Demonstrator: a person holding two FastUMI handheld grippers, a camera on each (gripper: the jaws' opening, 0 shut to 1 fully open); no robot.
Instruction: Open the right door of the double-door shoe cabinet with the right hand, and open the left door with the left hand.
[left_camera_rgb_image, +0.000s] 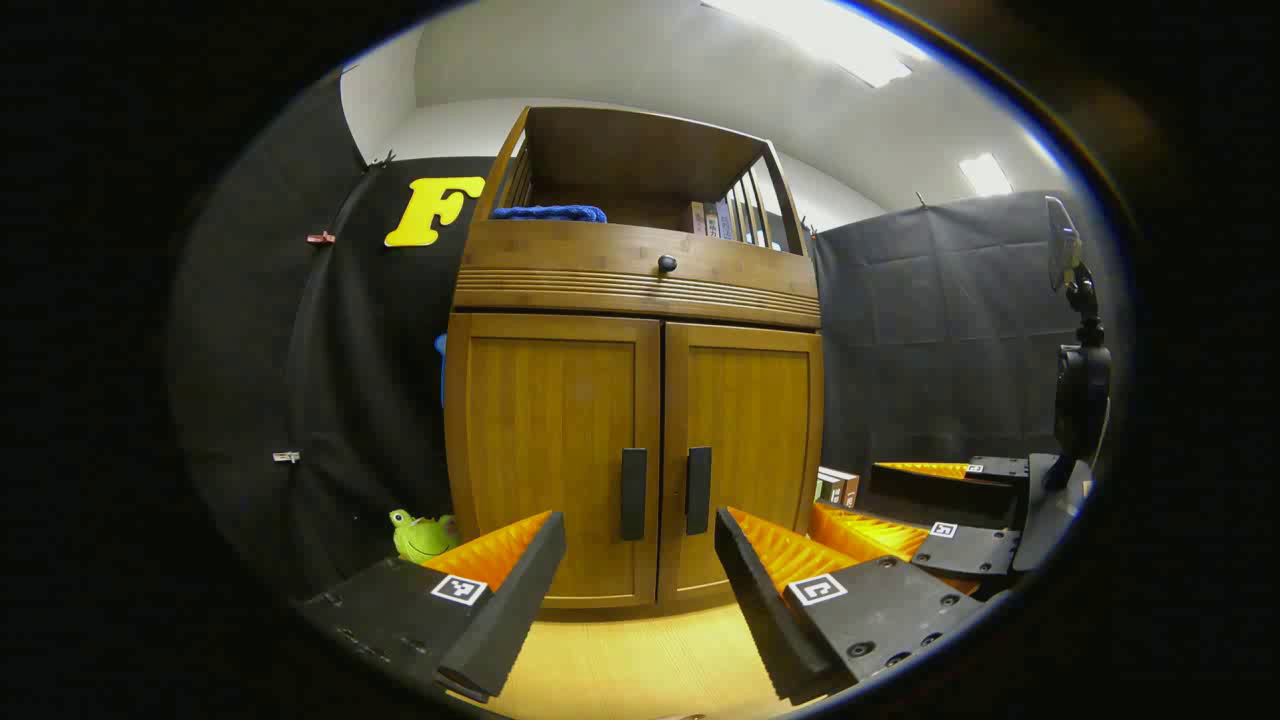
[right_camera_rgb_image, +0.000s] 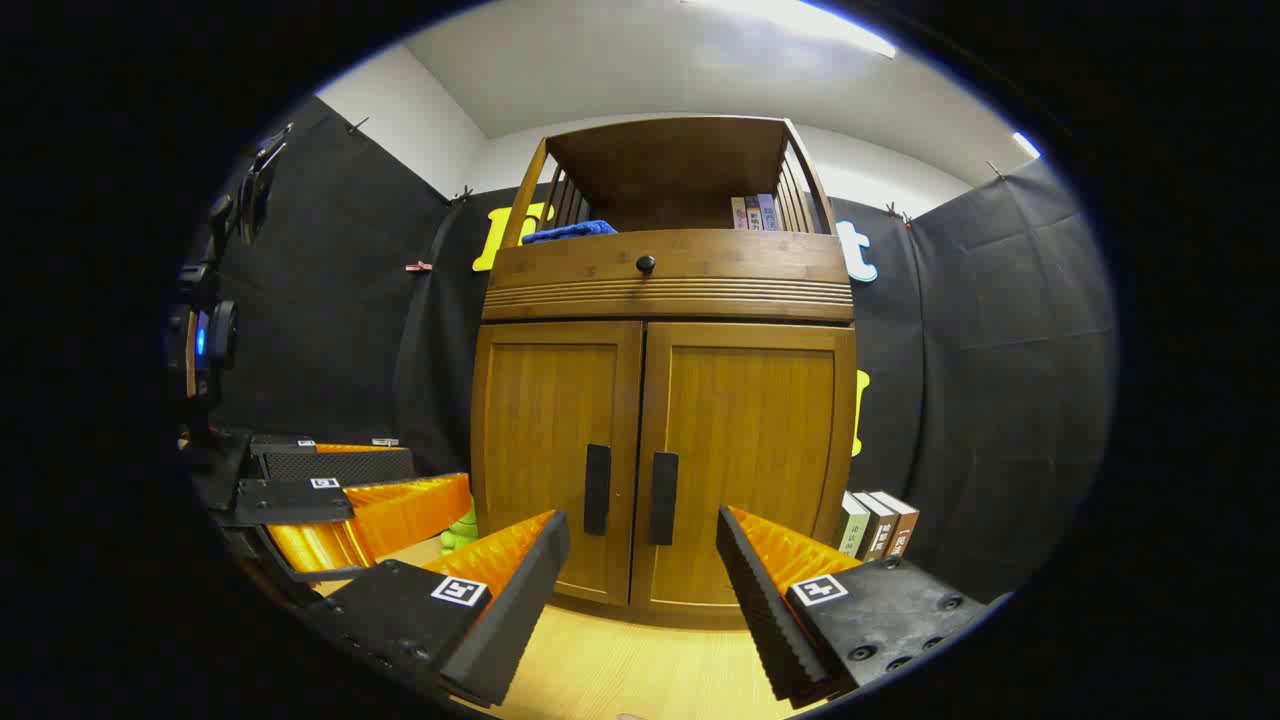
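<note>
holding books (right_camera_rgb_image: 755, 212), shoe cabinet (right_camera_rgb_image: 665, 400) doors shut.

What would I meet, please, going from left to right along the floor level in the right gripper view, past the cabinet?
Left gripper → green frog toy → left door handle → right door handle → row of books.
</note>
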